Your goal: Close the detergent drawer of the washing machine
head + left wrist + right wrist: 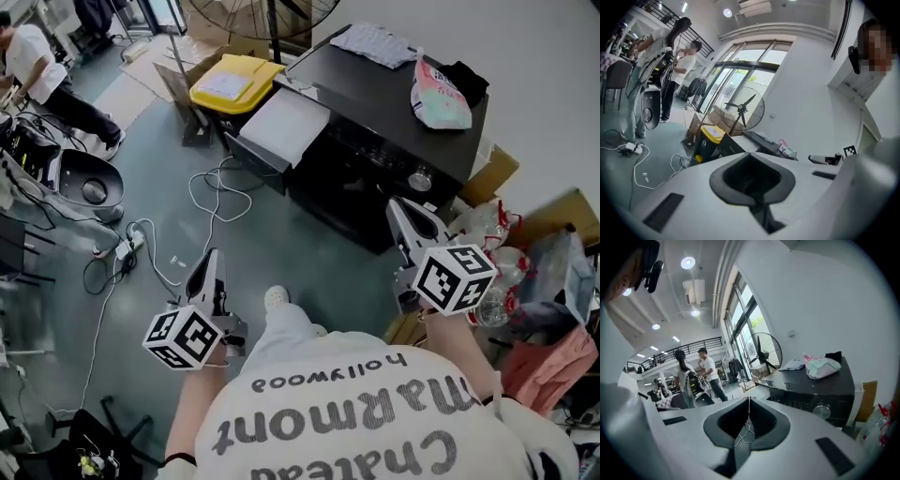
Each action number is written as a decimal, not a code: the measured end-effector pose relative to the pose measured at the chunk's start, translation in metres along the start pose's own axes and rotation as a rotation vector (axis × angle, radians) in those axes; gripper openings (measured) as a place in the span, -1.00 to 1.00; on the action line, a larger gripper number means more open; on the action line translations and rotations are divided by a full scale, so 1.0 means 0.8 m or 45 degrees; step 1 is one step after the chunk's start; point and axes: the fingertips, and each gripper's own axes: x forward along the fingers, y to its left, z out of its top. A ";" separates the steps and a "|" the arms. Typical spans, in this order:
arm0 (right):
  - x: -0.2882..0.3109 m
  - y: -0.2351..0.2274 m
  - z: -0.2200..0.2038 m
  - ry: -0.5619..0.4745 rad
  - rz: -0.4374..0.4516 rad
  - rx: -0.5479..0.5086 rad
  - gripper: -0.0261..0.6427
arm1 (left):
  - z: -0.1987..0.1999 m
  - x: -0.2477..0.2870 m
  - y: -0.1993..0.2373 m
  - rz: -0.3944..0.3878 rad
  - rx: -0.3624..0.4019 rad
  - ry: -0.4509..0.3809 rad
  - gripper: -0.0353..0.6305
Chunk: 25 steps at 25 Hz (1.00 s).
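The black washing machine [394, 103] stands ahead of me, and its detergent drawer [281, 127] is pulled far out to the left, its pale inside facing up. My left gripper [214, 261] hovers over the floor well short of the drawer's front, shut and holding nothing. My right gripper [396, 204] hangs in front of the machine's control panel, near the round knob [420, 178], its jaws together and empty. In the left gripper view the shut left gripper [752, 155] points toward the drawer [725, 144]. In the right gripper view the right gripper [749, 399] has the machine [811, 399] to its right.
A yellow-lidded bin [234, 82] stands just beyond the drawer, with a floor fan [743, 108] behind. White cables [211, 202] trail over the floor. A pink bag [439, 94] and cloths lie on the machine. Boxes and bottles [497, 281] crowd the right. A person [37, 66] stands far left.
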 end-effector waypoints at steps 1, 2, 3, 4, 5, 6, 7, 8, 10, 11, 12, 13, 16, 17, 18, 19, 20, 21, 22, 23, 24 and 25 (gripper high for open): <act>0.003 -0.007 -0.002 -0.001 -0.007 0.048 -0.83 | -0.006 0.008 0.006 0.008 -0.006 0.017 -0.87; 0.006 -0.014 -0.003 -0.002 -0.013 0.095 -0.83 | -0.013 0.016 0.013 0.015 -0.012 0.038 -0.87; 0.010 -0.021 -0.004 0.000 -0.023 0.131 -0.83 | -0.018 0.024 0.020 0.018 -0.023 0.060 -0.87; 0.013 -0.027 -0.006 0.006 -0.039 0.148 -0.83 | -0.024 0.033 0.027 0.011 -0.038 0.082 -0.87; 0.017 -0.033 -0.008 0.017 -0.058 0.150 -0.83 | -0.029 0.041 0.034 -0.004 -0.056 0.103 -0.87; 0.021 -0.039 -0.009 0.029 -0.077 0.146 -0.83 | -0.034 0.051 0.040 -0.024 -0.070 0.122 -0.87; 0.025 -0.044 -0.009 0.038 -0.094 0.145 -0.83 | -0.037 0.060 0.046 -0.043 -0.079 0.137 -0.87; 0.030 -0.049 -0.007 0.041 -0.109 0.148 -0.83 | -0.038 0.071 0.051 -0.060 -0.085 0.146 -0.87; 0.043 -0.058 0.002 0.037 -0.135 0.155 -0.83 | -0.036 0.098 0.060 -0.105 -0.115 0.152 -0.86; 0.051 -0.063 0.006 0.038 -0.149 0.150 -0.83 | -0.035 0.114 0.062 -0.136 -0.138 0.157 -0.78; 0.059 -0.067 0.010 0.042 -0.165 0.138 -0.83 | -0.035 0.130 0.064 -0.168 -0.160 0.168 -0.56; 0.066 -0.072 0.013 0.048 -0.184 0.124 -0.83 | -0.036 0.146 0.067 -0.192 -0.178 0.183 -0.48; 0.087 -0.085 0.021 0.063 -0.243 0.093 -0.83 | -0.040 0.189 0.081 -0.233 -0.220 0.238 -0.48; 0.095 -0.088 0.025 0.067 -0.261 0.091 -0.83 | -0.041 0.202 0.087 -0.252 -0.245 0.257 -0.48; 0.102 -0.091 0.028 0.070 -0.277 0.094 -0.83 | -0.042 0.215 0.092 -0.275 -0.280 0.278 -0.48; 0.110 -0.092 0.032 0.070 -0.291 0.101 -0.83 | -0.044 0.227 0.096 -0.302 -0.321 0.301 -0.43; 0.117 -0.093 0.037 0.068 -0.300 0.109 -0.83 | -0.046 0.238 0.101 -0.332 -0.362 0.327 -0.35; 0.124 -0.093 0.041 0.065 -0.308 0.115 -0.83 | -0.048 0.249 0.105 -0.362 -0.400 0.351 -0.28; 0.131 -0.094 0.044 0.063 -0.319 0.118 -0.83 | -0.049 0.259 0.110 -0.386 -0.432 0.373 -0.22; 0.136 -0.096 0.047 0.062 -0.336 0.120 -0.83 | -0.052 0.267 0.116 -0.402 -0.457 0.395 -0.20; 0.140 -0.097 0.049 0.064 -0.356 0.124 -0.83 | -0.054 0.275 0.121 -0.418 -0.475 0.418 -0.14; 0.142 -0.099 0.050 0.066 -0.378 0.129 -0.83 | -0.057 0.282 0.123 -0.440 -0.482 0.441 -0.10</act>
